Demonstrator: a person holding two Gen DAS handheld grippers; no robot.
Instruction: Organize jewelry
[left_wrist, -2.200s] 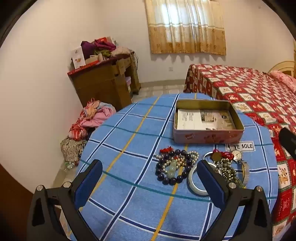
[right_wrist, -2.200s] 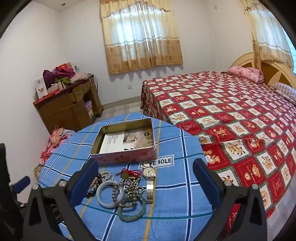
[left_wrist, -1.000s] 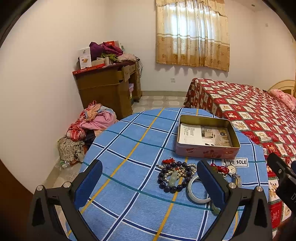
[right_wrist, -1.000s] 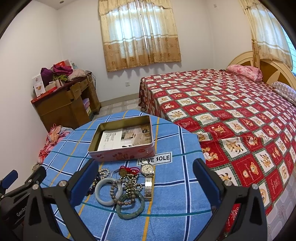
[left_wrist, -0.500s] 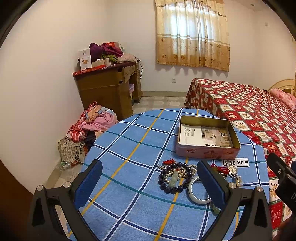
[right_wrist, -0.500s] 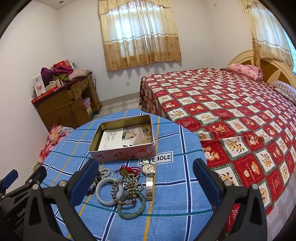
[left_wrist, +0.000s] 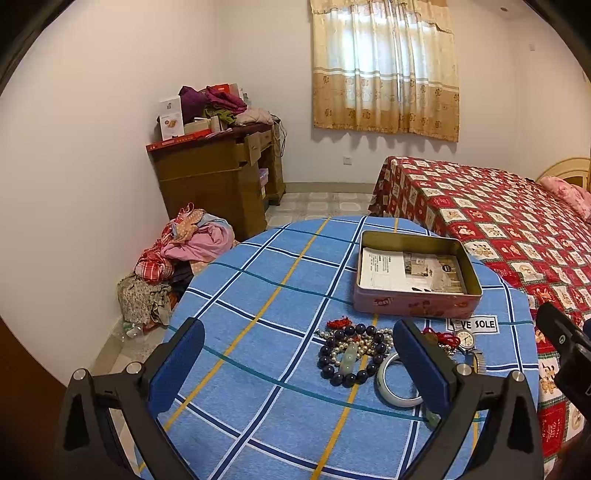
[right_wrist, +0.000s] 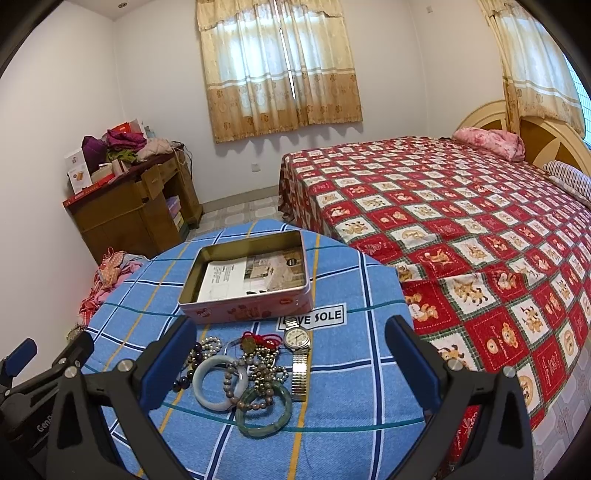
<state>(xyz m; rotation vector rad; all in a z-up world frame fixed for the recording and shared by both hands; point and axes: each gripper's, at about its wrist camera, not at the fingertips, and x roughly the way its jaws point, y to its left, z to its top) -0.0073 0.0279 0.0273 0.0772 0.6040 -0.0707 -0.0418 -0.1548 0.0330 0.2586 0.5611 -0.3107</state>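
A pile of jewelry lies on a round table with a blue checked cloth (left_wrist: 258, 295). It holds a dark bead bracelet (left_wrist: 351, 354), a pale jade bangle (right_wrist: 218, 382), a green bangle (right_wrist: 264, 411), a grey bead bracelet (right_wrist: 240, 391) and a metal wristwatch (right_wrist: 297, 339). An open pink tin (left_wrist: 413, 280) lined with paper stands behind the pile; it also shows in the right wrist view (right_wrist: 251, 280). My left gripper (left_wrist: 295, 362) is open and empty, above the table's near side. My right gripper (right_wrist: 288, 362) is open and empty, above the pile.
A bed with a red patterned cover (right_wrist: 461, 221) stands to the right of the table. A wooden desk piled with boxes and clothes (left_wrist: 221, 166) stands against the far left wall. A heap of clothes (left_wrist: 177, 254) lies on the floor beside the table.
Both grippers have drawn slightly back and up from the table since the oldest frames. In the last second they hardly move. Both stay open.
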